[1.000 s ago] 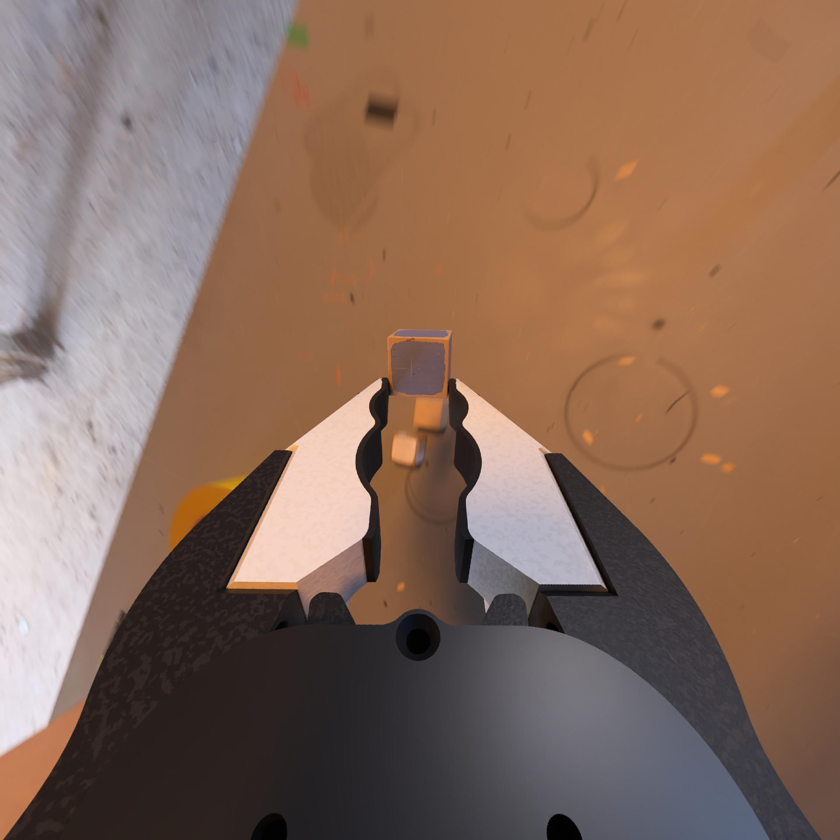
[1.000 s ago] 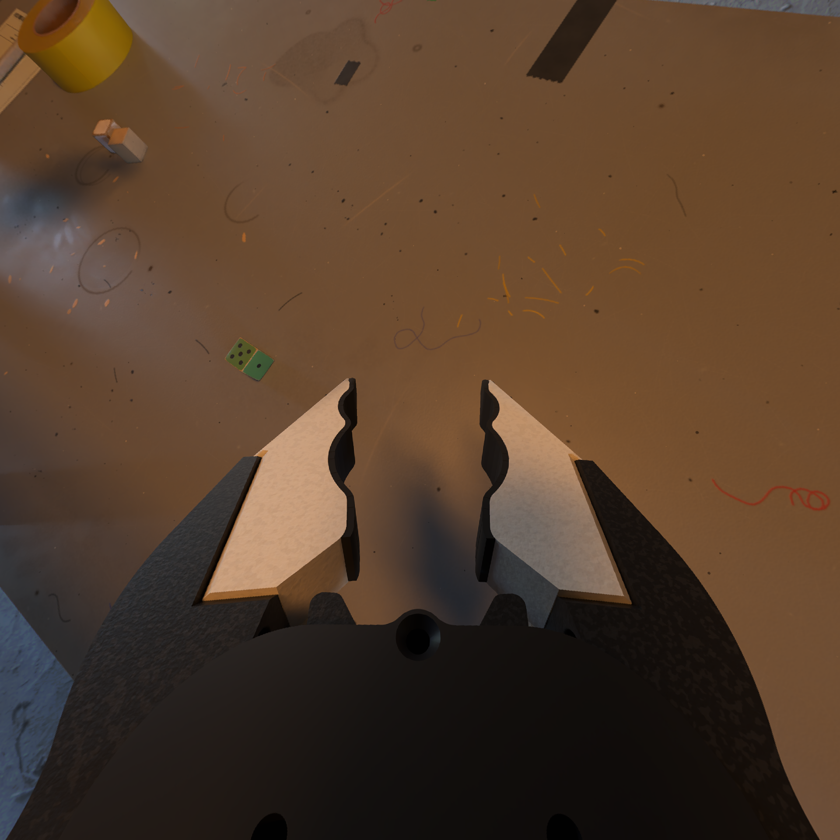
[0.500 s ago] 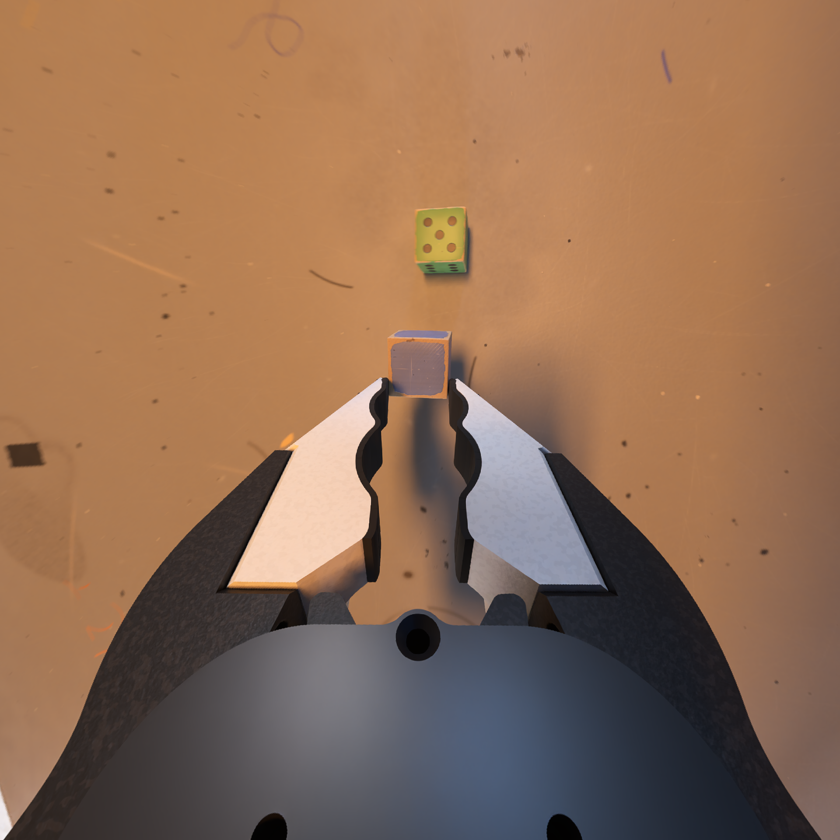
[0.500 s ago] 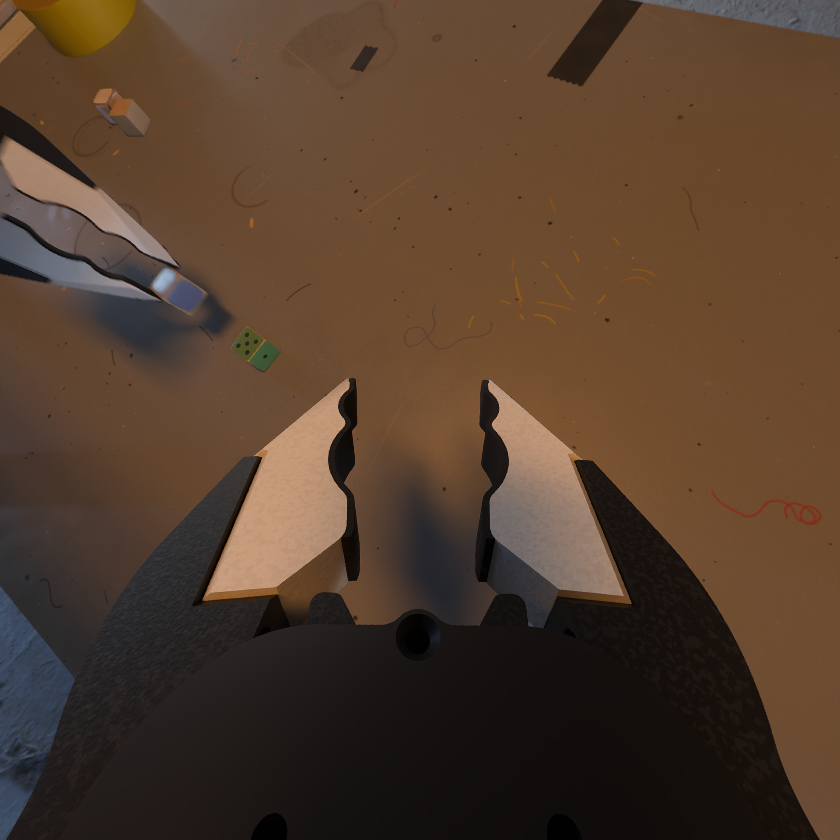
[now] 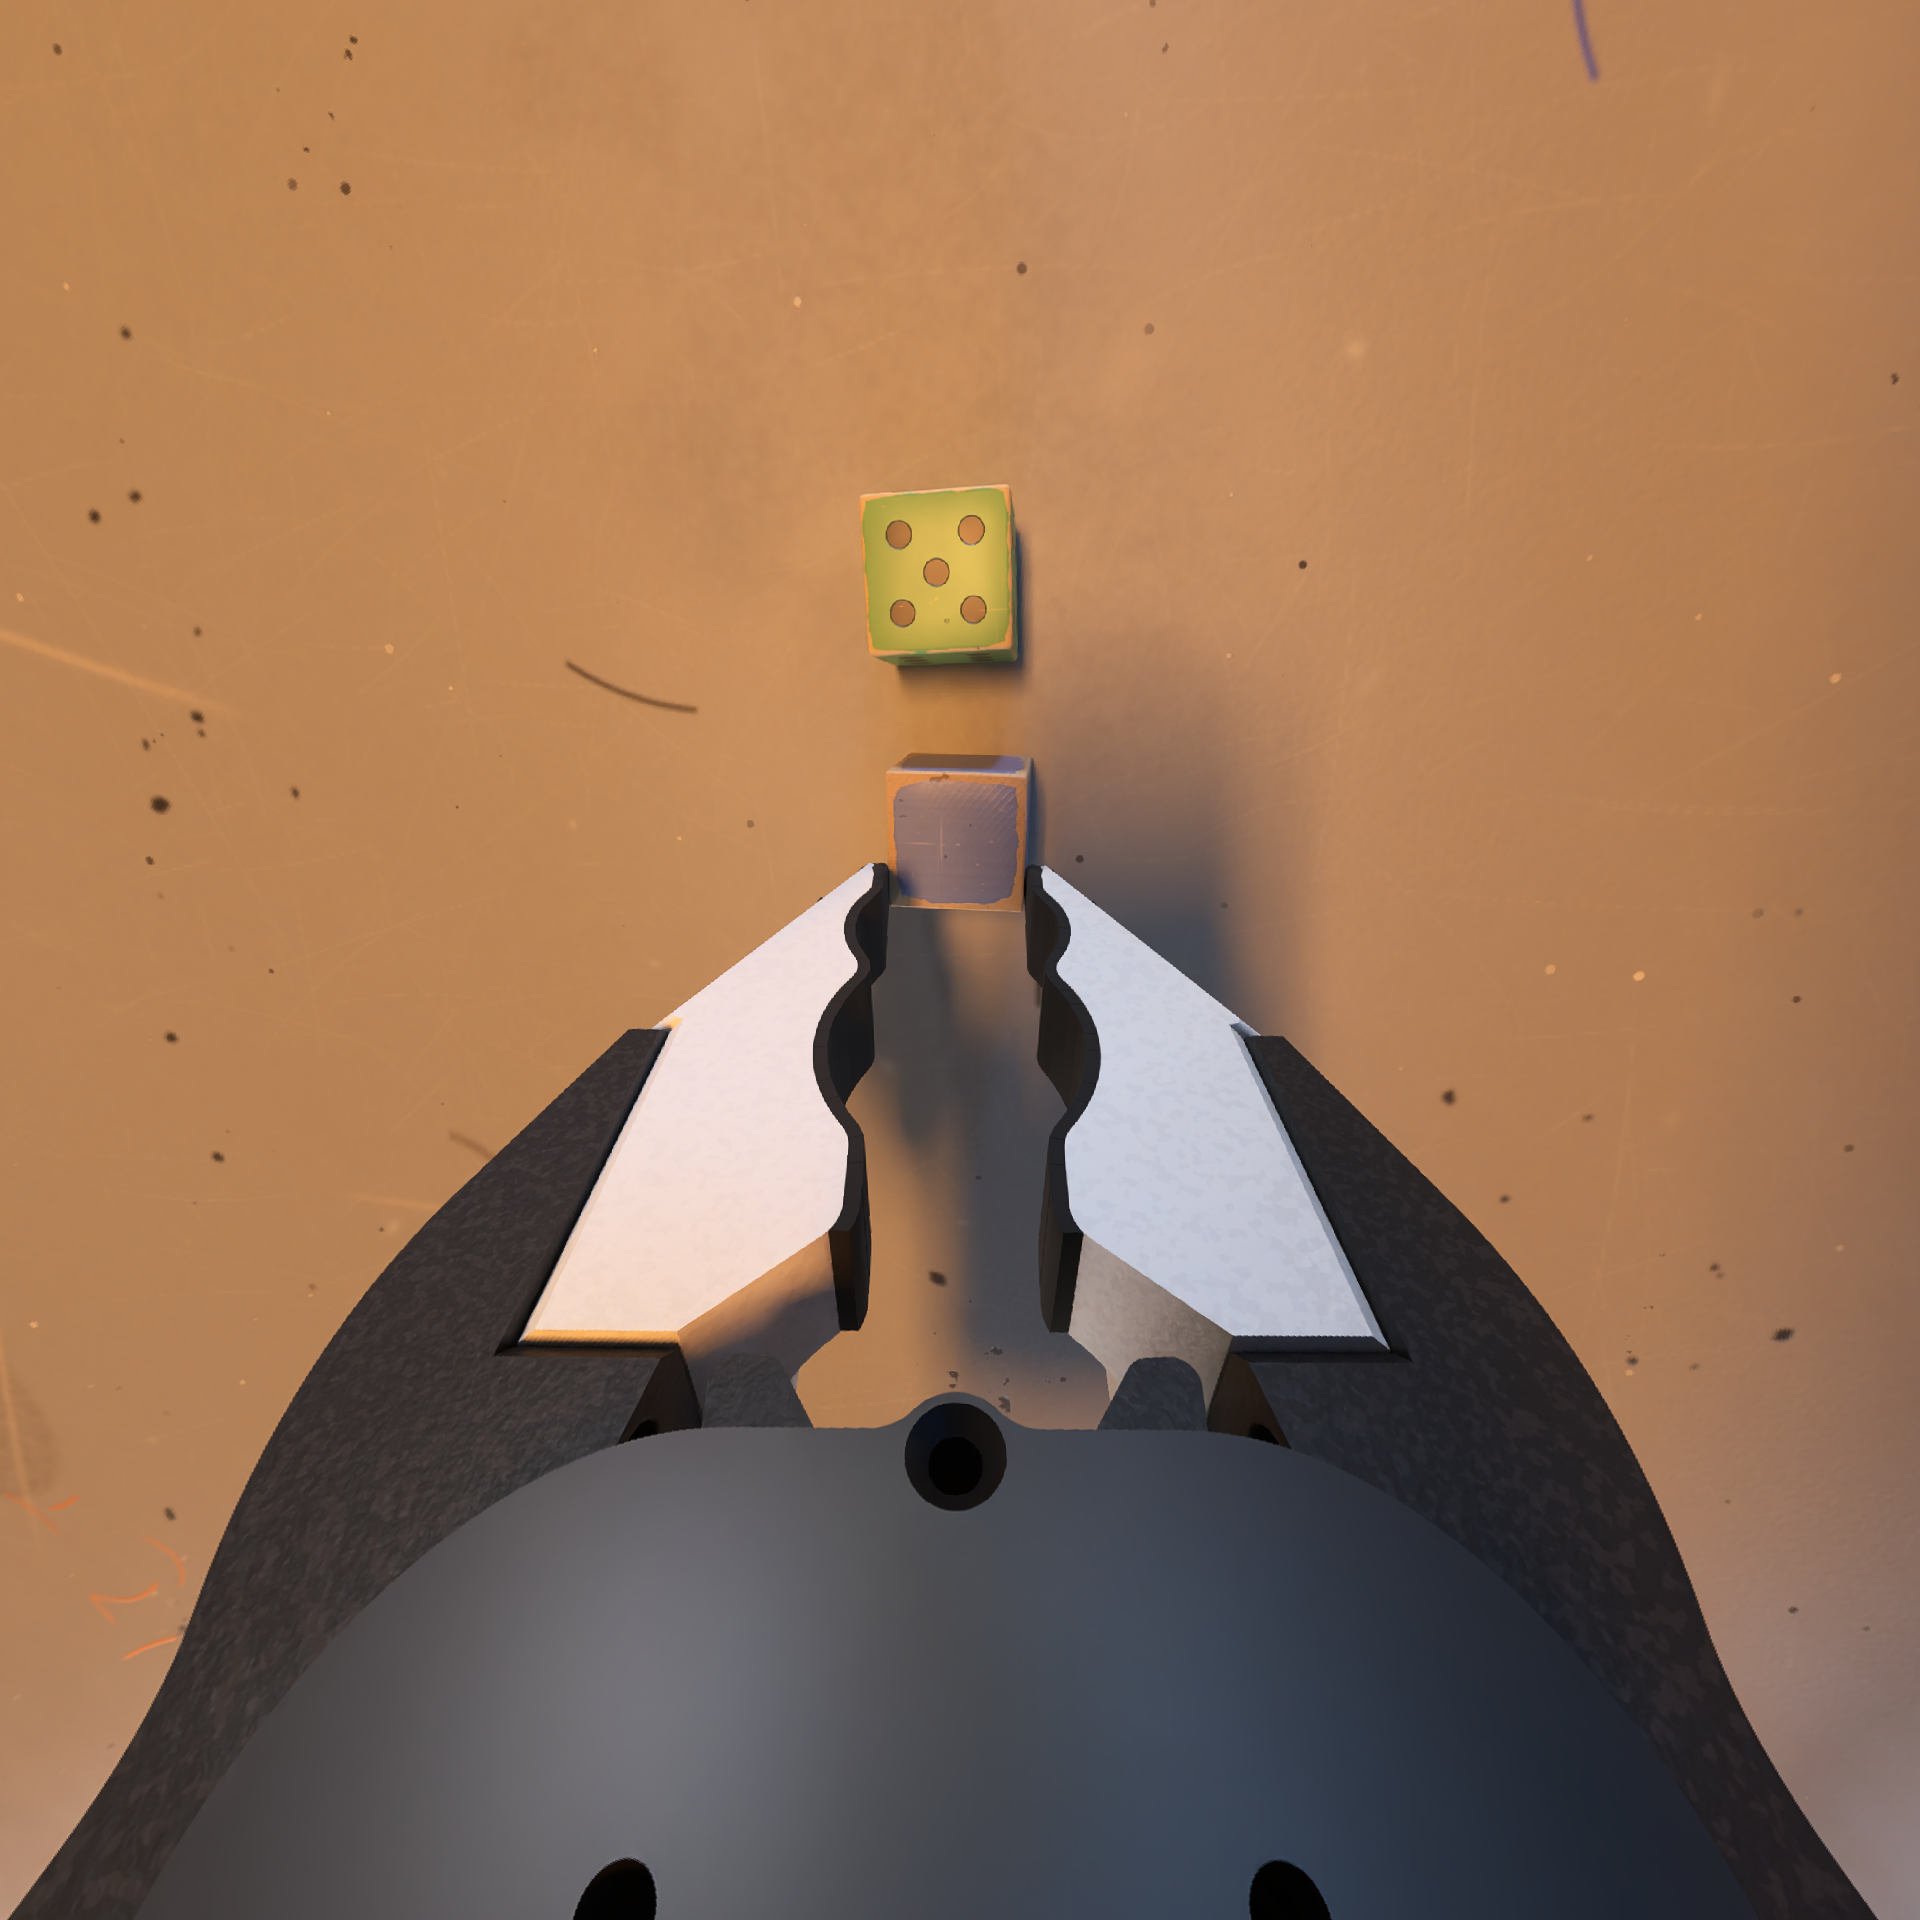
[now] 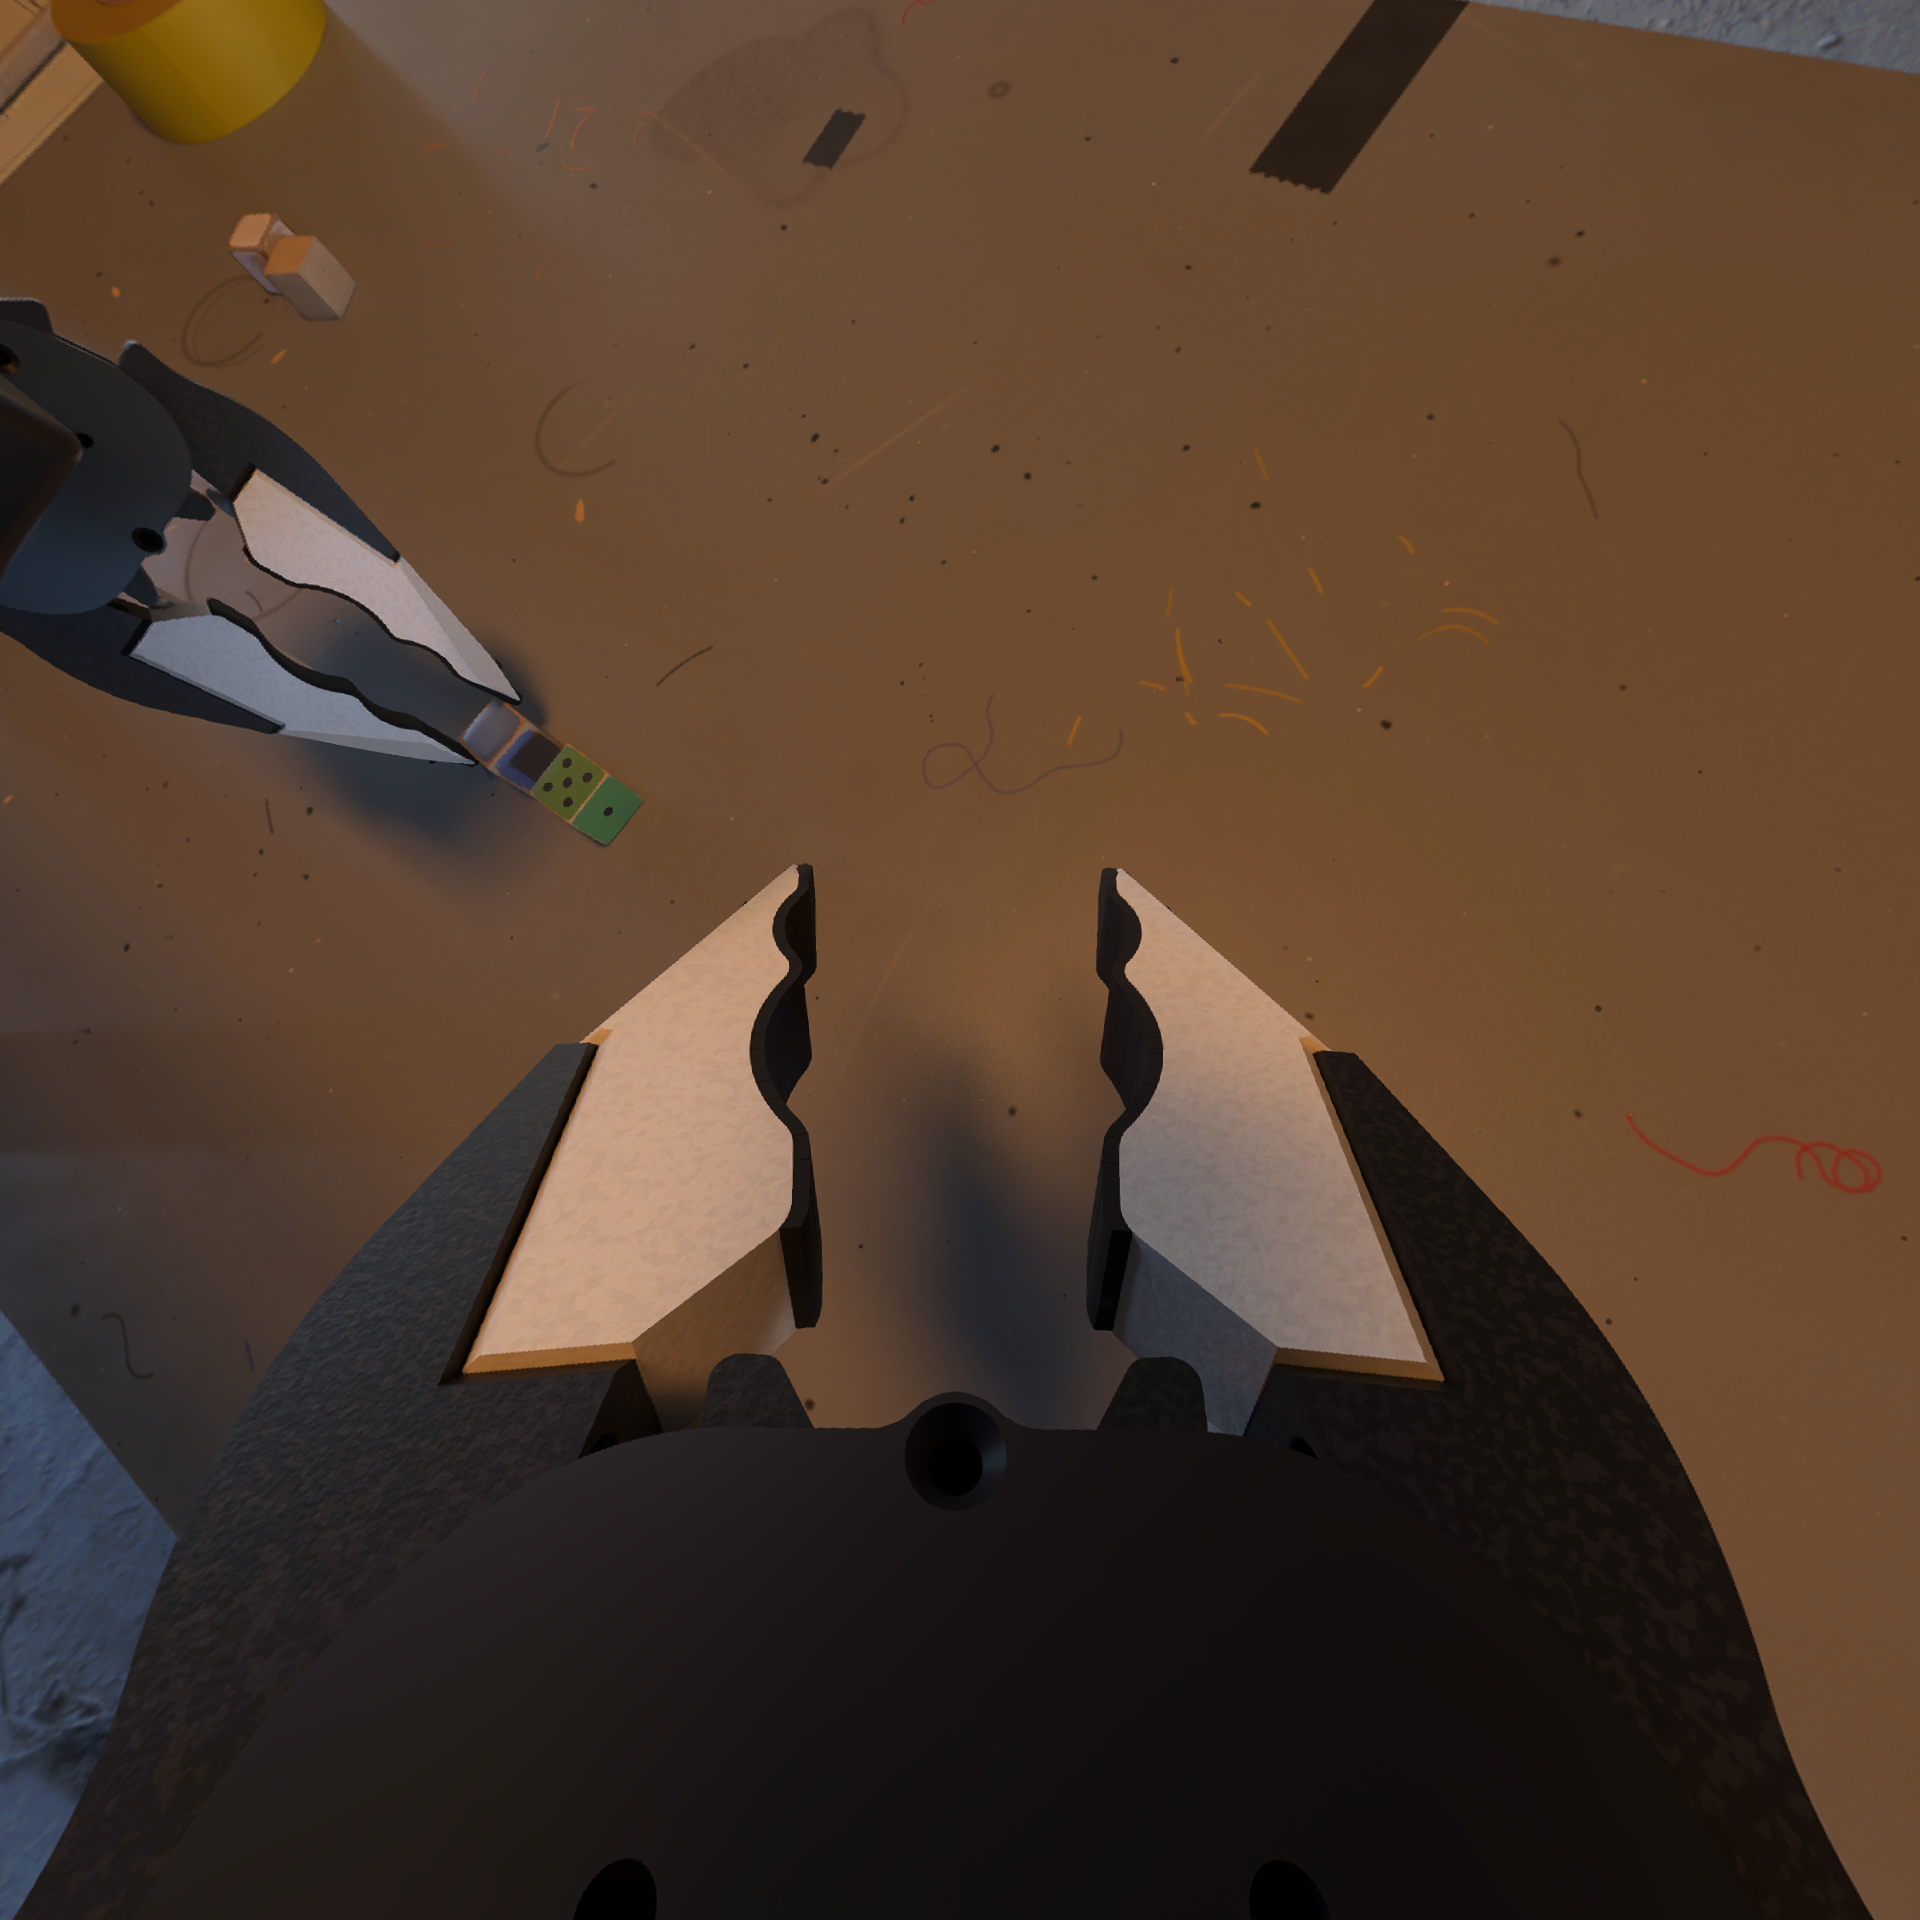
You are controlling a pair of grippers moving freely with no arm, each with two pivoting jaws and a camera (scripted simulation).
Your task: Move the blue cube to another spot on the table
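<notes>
Left gripper (image 5: 957,883) carried blue cube (image 5: 957,837) nearer green die (image 5: 937,574).

We found the small blue cube (image 5: 957,836) between our left gripper's (image 5: 956,883) tips, just before the green spotted die (image 5: 938,574) on the brown wooden table (image 5: 1455,520).

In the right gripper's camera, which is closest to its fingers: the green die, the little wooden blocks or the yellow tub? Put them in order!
1. Green die, front left, nearest.
2. Wooden blocks, farther back left.
3. Yellow tub, far left corner, farthest.
</notes>
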